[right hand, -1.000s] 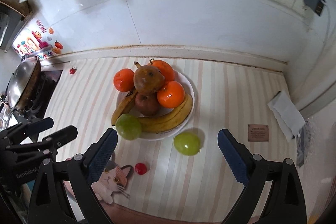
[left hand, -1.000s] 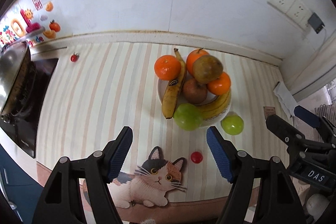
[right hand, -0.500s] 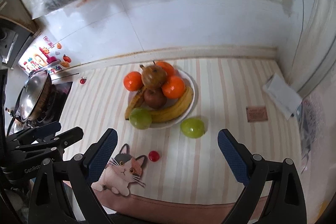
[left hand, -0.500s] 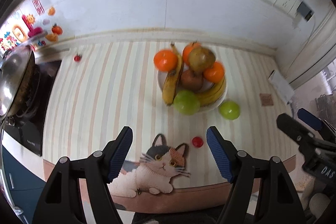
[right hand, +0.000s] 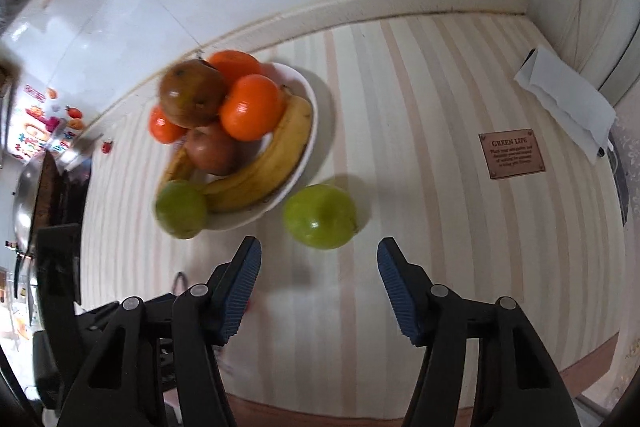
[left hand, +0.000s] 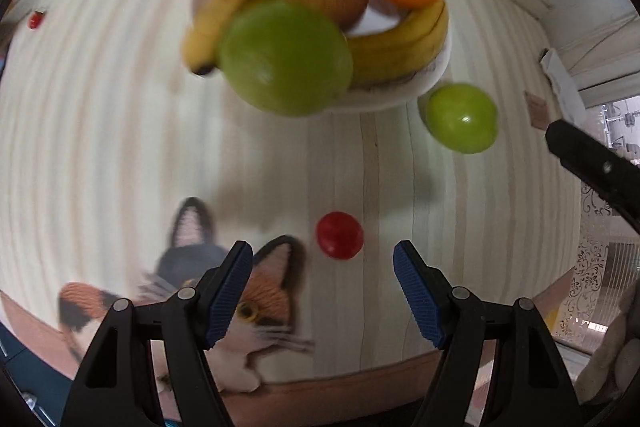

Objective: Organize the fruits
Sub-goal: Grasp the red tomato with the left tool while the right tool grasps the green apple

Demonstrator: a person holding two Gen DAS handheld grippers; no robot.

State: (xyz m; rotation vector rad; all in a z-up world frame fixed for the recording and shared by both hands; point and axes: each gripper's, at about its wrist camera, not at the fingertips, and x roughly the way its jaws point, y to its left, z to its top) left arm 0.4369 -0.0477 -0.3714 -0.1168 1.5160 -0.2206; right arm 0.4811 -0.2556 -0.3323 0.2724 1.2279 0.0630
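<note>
Two black grippers hang with blue-padded fingers spread wide and empty, the left gripper (left hand: 323,293) facing a small red cherry tomato (left hand: 339,235) on the striped table (right hand: 420,99), the right gripper (right hand: 319,285) facing a round green apple (right hand: 320,216) just beside the white fruit plate (right hand: 298,171).

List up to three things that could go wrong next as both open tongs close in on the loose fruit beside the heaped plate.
1. The green apple on the mat is round; the right tongs could nudge it so it rolls.
2. Another green apple overhangs the plate rim; a bump may tip it off.
3. The small red fruit may slip from the left tongs.
</note>
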